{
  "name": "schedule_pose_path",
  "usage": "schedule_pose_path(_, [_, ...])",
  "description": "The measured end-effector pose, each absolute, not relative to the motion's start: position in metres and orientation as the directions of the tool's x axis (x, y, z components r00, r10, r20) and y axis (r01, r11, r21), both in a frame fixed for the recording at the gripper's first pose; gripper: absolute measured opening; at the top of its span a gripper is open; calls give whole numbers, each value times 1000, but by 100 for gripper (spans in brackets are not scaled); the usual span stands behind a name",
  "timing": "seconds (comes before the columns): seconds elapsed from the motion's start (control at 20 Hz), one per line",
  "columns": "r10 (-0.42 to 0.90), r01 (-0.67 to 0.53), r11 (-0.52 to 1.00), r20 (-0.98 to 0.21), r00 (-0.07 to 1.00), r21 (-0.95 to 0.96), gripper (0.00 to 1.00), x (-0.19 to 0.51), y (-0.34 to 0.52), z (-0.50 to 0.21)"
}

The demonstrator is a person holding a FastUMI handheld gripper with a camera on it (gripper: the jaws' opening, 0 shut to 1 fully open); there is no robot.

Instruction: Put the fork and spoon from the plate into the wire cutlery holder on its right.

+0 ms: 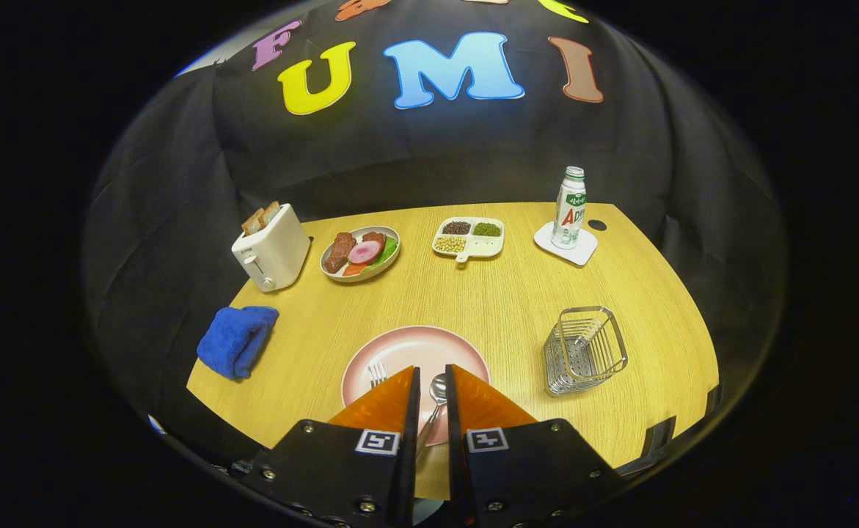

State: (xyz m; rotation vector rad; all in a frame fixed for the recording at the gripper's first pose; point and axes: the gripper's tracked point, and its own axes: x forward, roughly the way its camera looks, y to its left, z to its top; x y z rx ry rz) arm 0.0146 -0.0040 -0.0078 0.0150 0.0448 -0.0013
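A pink plate [407,350] lies on the wooden table just ahead of my fingers. On it rests a fork [376,374], its tines showing beside the left finger [389,403] and its handle hidden under that finger. A spoon [437,389] lies on the plate too, seen through the narrow slit between the fingers, well below them. The wire cutlery holder [584,350] stands upright to the right of the plate, holding nothing. My gripper [432,367] hovers above the plate's near edge, with its fingers drawn almost together and nothing held.
A blue cloth [237,339] lies left of the plate. Farther back stand a white toaster [271,247] with bread, a dish of food [361,252], a divided tray of beans [469,237] and a bottle [568,207] on a white coaster. The table's front edge is near.
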Motion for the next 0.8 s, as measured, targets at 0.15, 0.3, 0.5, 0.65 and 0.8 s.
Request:
schedule_pose_path(0.15, [3,-1,1000,-85,996,28,19,21,-3,-20])
schedule_pose_path(0.3, [14,-6,999,-159,987,51,19,30,-1,-39])
schedule_pose_path(0.5, [30,-10,997,-264,964,78,19,43,5,-68])
schedule_pose_path(0.65, [32,-7,997,-337,941,76,19,53,8,-90])
schedule_pose_path(0.8, [32,0,997,-396,918,82,19,59,10,-105])
